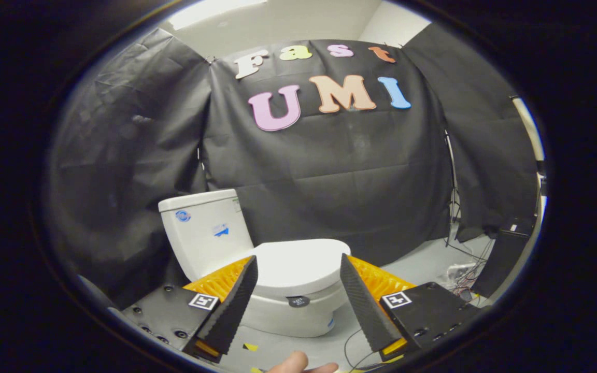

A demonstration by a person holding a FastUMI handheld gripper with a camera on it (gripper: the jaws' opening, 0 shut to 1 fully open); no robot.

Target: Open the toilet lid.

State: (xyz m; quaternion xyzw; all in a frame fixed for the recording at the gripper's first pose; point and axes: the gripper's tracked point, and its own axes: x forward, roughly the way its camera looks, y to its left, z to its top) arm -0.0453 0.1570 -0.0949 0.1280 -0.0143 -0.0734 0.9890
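While I hold the claw [298,274] level, its two fingers [233,305] stand spread wide apart with nothing between their pads, and the toilet [278,290] sits just beyond them, framed in the gap. Its lid [298,267] is down, lying flat on the bowl, and the rounded front edge of the lid faces me, a little ahead of the fingertips and not touching them. From my end the lid's long axis runs away from the claw and slants toward the left, from that front edge back to the tank [202,233], which stands upright against the black cloth wall [329,171]. So the toilet points toward me and slightly to my right. A small dark round tag [298,301] sits on the front of the bowl below the lid's edge, between the two fingers. The bowl rests on a pale floor [417,264]; loose cables [464,269] and a dark box [503,259] lie off to the right, well apart from the toilet. A fingertip [290,362] of the person holding the rig shows below the claw.
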